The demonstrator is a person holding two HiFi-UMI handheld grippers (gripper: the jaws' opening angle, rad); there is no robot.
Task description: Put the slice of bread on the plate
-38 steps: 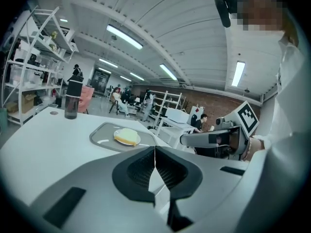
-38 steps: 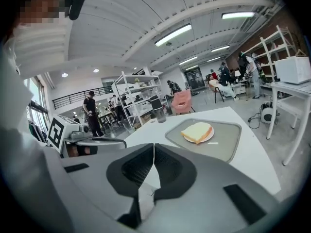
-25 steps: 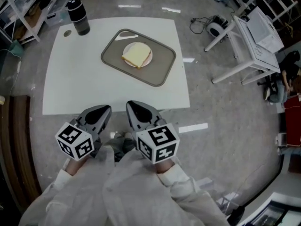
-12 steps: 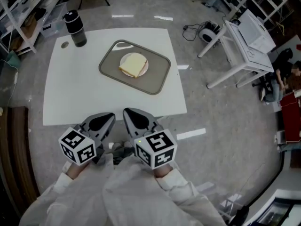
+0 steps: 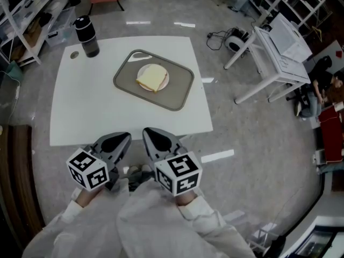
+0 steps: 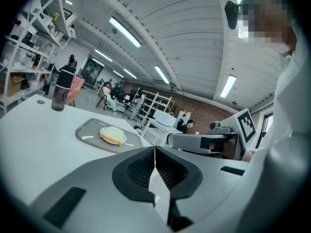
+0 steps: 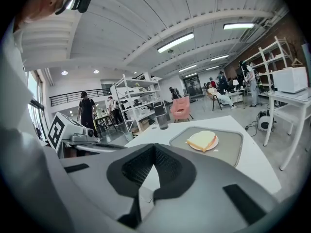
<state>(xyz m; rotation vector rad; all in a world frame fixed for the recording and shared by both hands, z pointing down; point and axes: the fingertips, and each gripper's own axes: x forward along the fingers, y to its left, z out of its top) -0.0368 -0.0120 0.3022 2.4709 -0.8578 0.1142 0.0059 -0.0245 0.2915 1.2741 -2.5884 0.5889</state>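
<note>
A slice of bread point(image 5: 150, 77) lies on a small white plate point(image 5: 164, 83), which rests on a grey tray point(image 5: 180, 90) on the white table point(image 5: 86, 106). The same bread point(image 6: 112, 135) shows in the left gripper view, and the bread point(image 7: 202, 140) in the right gripper view. Both grippers hang off the table's near edge, held close to the person's body. My left gripper point(image 5: 119, 139) is shut and empty. My right gripper point(image 5: 151, 134) is shut and empty too. Their jaws point toward the table, well short of the tray.
A dark bottle point(image 5: 86, 35) stands at the table's far left corner beside a small round lid point(image 5: 74, 54). A white folding stand point(image 5: 274, 52) is on the floor to the right, with cables and a device point(image 5: 235, 41) near it. Shelving point(image 5: 21, 15) lines the far left.
The head view has shifted slightly, so the table and tray sit a little lower and further left in frame. Both grippers stay shut near the body, the left slightly lower.
</note>
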